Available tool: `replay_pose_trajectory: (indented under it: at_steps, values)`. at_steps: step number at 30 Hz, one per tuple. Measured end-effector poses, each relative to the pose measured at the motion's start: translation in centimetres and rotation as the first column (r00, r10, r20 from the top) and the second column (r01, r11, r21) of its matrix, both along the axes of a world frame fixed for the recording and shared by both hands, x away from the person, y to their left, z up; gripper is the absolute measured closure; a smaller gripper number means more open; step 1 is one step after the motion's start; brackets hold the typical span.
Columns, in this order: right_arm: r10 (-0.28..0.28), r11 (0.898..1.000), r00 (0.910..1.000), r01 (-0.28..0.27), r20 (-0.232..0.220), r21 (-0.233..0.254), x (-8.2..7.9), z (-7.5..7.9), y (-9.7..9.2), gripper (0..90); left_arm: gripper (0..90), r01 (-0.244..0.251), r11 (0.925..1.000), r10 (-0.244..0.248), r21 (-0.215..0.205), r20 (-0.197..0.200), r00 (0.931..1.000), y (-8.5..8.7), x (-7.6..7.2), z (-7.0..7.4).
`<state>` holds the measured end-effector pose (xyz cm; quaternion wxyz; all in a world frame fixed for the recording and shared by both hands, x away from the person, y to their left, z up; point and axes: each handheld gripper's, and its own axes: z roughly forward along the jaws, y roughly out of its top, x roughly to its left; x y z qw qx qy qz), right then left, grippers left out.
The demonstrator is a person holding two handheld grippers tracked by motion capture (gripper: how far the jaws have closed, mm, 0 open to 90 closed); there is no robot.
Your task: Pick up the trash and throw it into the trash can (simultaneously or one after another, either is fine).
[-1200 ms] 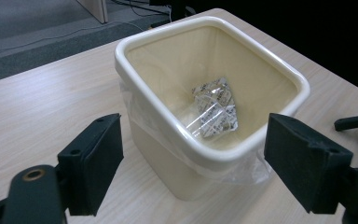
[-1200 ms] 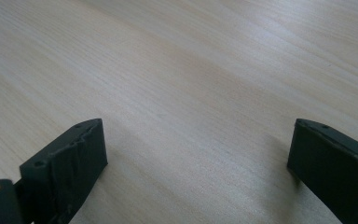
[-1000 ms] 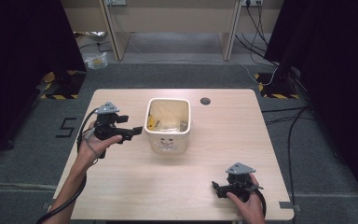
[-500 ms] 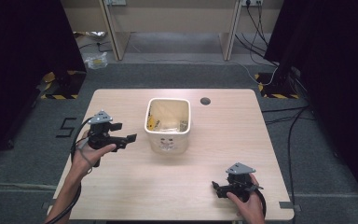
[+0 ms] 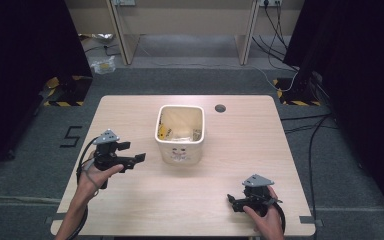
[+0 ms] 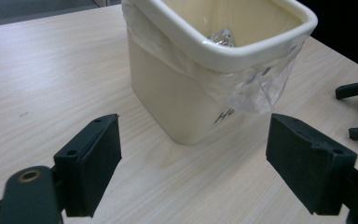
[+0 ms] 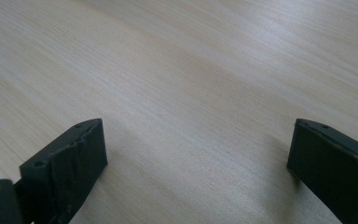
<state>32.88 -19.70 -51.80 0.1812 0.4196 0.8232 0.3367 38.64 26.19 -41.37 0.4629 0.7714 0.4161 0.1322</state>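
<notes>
Grey carpet and dark curtains surround a pale wooden table (image 5: pixel 130 115), which has a round cable hole (image 5: pixel 220 108) near its far edge. At the table's middle stands a cream plastic waste bin (image 5: pixel 180 131) with a rounded square rim, lined with a thin clear plastic bag (image 6: pixel 256 86) folded over the rim so it stays in place; crumpled wrappers, one yellow, lie inside. The left gripper (image 5: pixel 134 160) is held above the table just beside the bin's left wall, its jaws spread wide and empty and aimed at the bin, which looks like a stance for reaching the bin or its liner. The right gripper (image 5: pixel 232 201) rests low at the near right of the table, well apart from the bin, jaws likewise wide with nothing between them, seemingly parked out of the way. Dark lettering on the bin's front begins "He", though the bag blurs the rest. A white "5" (image 5: pixel 70 136) is marked on the floor left of the table.
</notes>
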Motion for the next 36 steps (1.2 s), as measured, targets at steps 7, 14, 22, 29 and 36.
replay_pose_trajectory:
  at_steps: [7, 14, 22, 29, 36]
  values:
    - [-0.001, 1.0, 1.0, 0.001, 0.0, 0.0, 0.0, 0.0, 0.0, 4.7, 16.3, -0.015, 0.9999, 0.015, 0.009, -0.013, 0.9998, 0.1, -0.2, -1.7]
    - [0.001, 1.0, 1.0, -0.001, 0.0, -0.001, 0.0, 0.0, 0.0, 4.7, 16.0, -0.008, 0.9999, 0.008, 0.013, -0.018, 0.9998, 0.4, -0.5, -3.0]
    - [0.001, 1.0, 1.0, -0.001, 0.0, -0.001, 0.0, 0.0, 0.0, 4.7, 16.0, -0.008, 0.9999, 0.008, 0.011, -0.002, 1.0, 0.5, -1.0, -3.7]
    - [0.001, 1.0, 1.0, -0.001, 0.0, -0.001, 0.0, 0.0, 0.0, 4.7, 16.0, 0.002, 0.9994, -0.002, 0.035, -0.008, 1.0, 0.4, -1.6, -4.7]
    - [0.001, 1.0, 1.0, -0.001, 0.0, -0.001, 0.0, 0.0, 0.0, 4.7, 16.0, 0.016, 0.9977, -0.014, 0.065, -0.027, 0.9995, 0.6, -2.0, -6.1]
